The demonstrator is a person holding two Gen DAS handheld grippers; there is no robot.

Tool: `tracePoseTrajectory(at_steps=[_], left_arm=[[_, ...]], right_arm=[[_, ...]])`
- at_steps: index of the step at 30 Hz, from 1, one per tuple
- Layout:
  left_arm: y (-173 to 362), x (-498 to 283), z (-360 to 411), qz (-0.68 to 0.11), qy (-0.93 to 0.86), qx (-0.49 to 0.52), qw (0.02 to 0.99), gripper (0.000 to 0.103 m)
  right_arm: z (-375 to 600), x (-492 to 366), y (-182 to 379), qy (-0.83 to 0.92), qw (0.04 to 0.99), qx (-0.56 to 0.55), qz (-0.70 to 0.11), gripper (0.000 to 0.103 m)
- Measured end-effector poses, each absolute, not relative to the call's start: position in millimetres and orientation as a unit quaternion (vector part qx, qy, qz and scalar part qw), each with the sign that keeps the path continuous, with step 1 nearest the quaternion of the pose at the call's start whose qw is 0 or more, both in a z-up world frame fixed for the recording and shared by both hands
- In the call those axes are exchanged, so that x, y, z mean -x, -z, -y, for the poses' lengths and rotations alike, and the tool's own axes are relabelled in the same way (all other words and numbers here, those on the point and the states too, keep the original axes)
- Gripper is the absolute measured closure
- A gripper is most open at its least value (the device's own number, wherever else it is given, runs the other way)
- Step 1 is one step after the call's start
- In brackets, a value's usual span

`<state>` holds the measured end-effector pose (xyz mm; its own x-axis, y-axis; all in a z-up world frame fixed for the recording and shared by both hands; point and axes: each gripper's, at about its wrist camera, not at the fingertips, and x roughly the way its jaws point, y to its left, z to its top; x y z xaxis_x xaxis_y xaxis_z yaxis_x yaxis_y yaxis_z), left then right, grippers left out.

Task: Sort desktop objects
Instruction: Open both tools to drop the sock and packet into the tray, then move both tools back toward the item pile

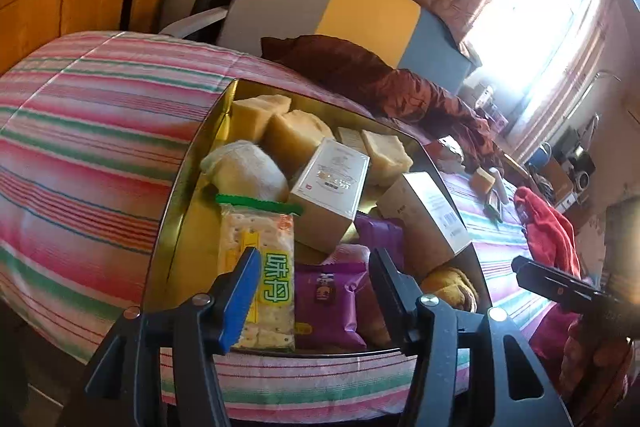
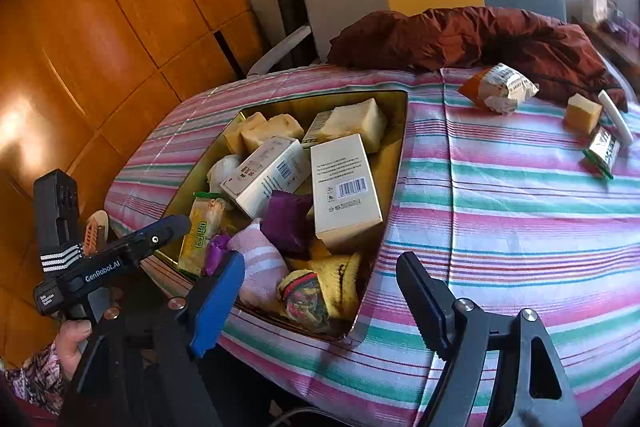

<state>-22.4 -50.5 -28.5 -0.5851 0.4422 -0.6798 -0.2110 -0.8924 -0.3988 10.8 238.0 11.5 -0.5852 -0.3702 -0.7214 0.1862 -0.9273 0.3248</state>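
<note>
Nearest the lens we note the left hand-held gripper (image 1: 308,291), its jaws standing partly apart above the near edge of the gold tin (image 1: 176,227), with nothing clamped; a cracker packet (image 1: 260,267) with a green top seam and a purple snack pack (image 1: 328,303) lie below and between the fingers, untouched as far as we can tell. The right hand-held gripper (image 2: 320,303) is likewise spread wide and empty, poised over the near right corner of the same tin, above a pink striped sock (image 2: 260,259) and a yellow sock (image 2: 336,279). The tin sits on the striped cloth of the counter (image 2: 500,195), towards its left side, and is crowded: two white boxes (image 2: 344,187) lie across pale soap-like blocks (image 2: 356,119) at the far end, with a purple pouch (image 2: 286,223) between the boxes. Well apart to the far right on the cloth we record an orange-and-white wrapper (image 2: 500,87), a yellow block (image 2: 582,113), a white tube (image 2: 616,117) just beside it, and a small green-edged sachet (image 2: 602,151). A dark red garment (image 2: 480,35) lies along the far edge. A person's hand (image 2: 74,337) shows at the lower left of the right wrist view.
</note>
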Motion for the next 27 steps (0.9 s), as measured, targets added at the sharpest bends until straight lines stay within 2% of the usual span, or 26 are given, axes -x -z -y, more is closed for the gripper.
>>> tracePoseTrajectory(at_steps=[8, 14, 27], left_arm=[[26.5, 23.0, 43.0, 0.146, -0.874, 0.423, 0.188, 0.037], [21.8, 25.7, 22.5, 0.127, -0.868, 0.436, 0.2, 0.036], [8.7, 21.6, -33.9, 0.091, -0.863, 0.438, 0.235, 0.035]], right_arm=[[-252.8, -10.1, -8.9, 0.882, 0.15, -0.428, 0.129, 0.024], [-270.1, -9.3, -7.1, 0.885, 0.121, -0.432, 0.124, 0.024], [-394.3, 18.9, 14.8, 0.865, -0.041, -0.467, 0.181, 0.024]])
